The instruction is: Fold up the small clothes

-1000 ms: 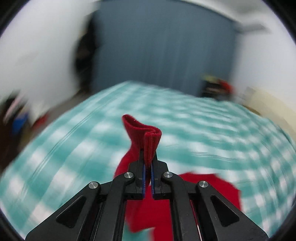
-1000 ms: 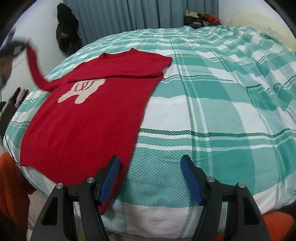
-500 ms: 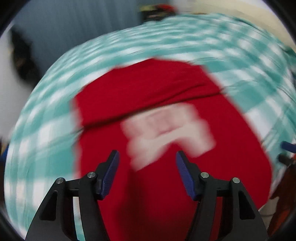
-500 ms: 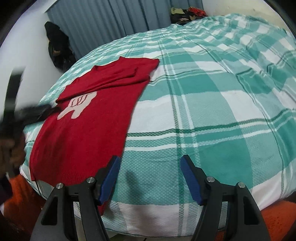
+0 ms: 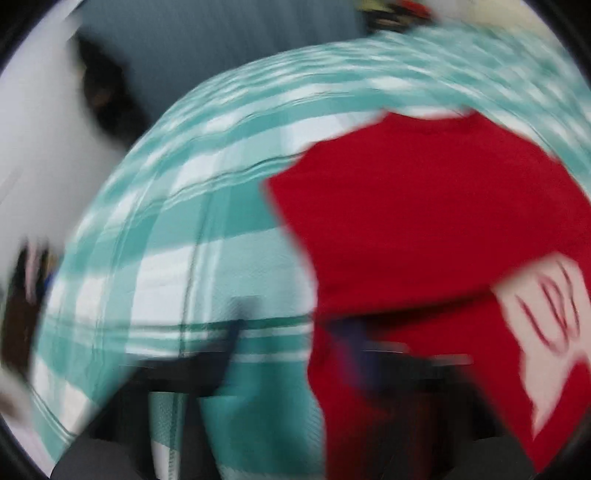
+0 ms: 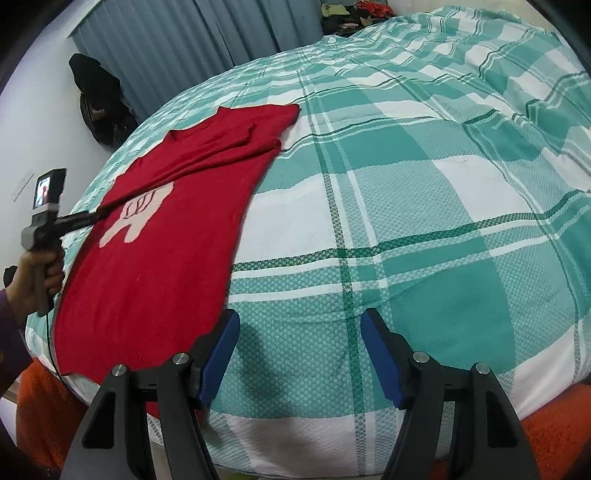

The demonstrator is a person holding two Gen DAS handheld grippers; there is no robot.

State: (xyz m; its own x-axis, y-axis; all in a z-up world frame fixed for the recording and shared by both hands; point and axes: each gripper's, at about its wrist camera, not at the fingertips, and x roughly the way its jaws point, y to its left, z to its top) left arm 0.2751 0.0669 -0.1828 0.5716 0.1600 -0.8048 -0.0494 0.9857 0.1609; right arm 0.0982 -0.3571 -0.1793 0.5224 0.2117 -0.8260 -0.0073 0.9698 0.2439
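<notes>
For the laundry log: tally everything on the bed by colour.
Red: 1, the sweater, lying flat with both sleeves folded across the chest.
Other colours: 0.
Total: 1 thing on the teal-and-white checked bedspread.

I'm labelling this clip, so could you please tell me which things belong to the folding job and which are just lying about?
For the job:
- red sweater
- left tool
- right tool
- checked bedspread

Lying about:
- black clothes by the wall
- clothes heap
- curtain
</notes>
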